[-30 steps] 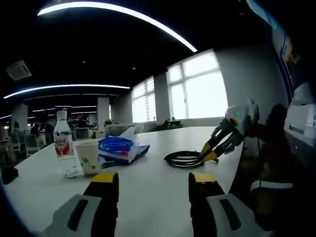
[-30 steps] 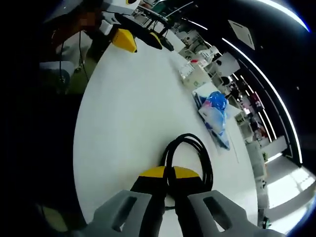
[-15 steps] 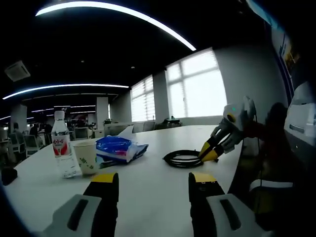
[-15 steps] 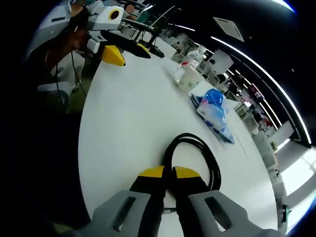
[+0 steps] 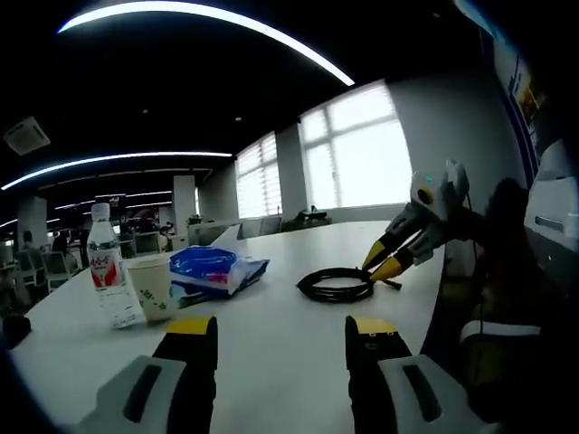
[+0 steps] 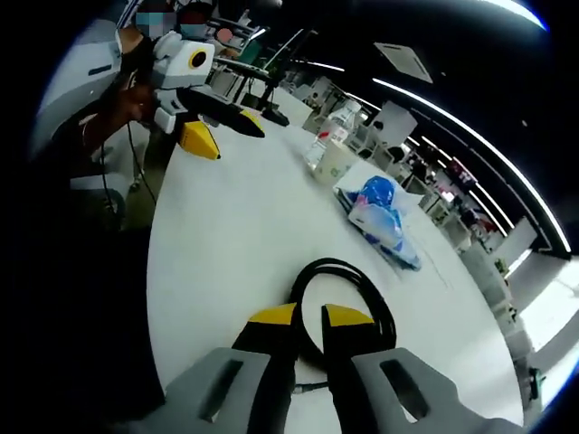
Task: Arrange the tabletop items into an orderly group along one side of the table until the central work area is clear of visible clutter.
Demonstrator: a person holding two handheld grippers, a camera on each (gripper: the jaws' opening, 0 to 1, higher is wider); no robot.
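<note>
two grippers work over a white table [image 5: 271,362]. the left gripper [image 5: 282,336] hovers level above the near part of the table, its yellow-tipped jaws spread wide with nothing between them; in the right gripper view it [image 6: 210,136] hangs over the far edge, held by a person's hand [image 6: 136,86]. the right gripper [image 6: 308,316] tilts down toward the table, jaws nearly pressed together, pinching the near loop of a coiled black cable [image 6: 348,289]; in the left gripper view it [image 5: 384,262] reaches in from the right, tips at the edge of the cable [image 5: 335,285]. a water bottle [image 5: 107,276], a paper cup [image 5: 151,287] and a blue packet [image 5: 217,269] stand close together on the left, well apart from the cable
</note>
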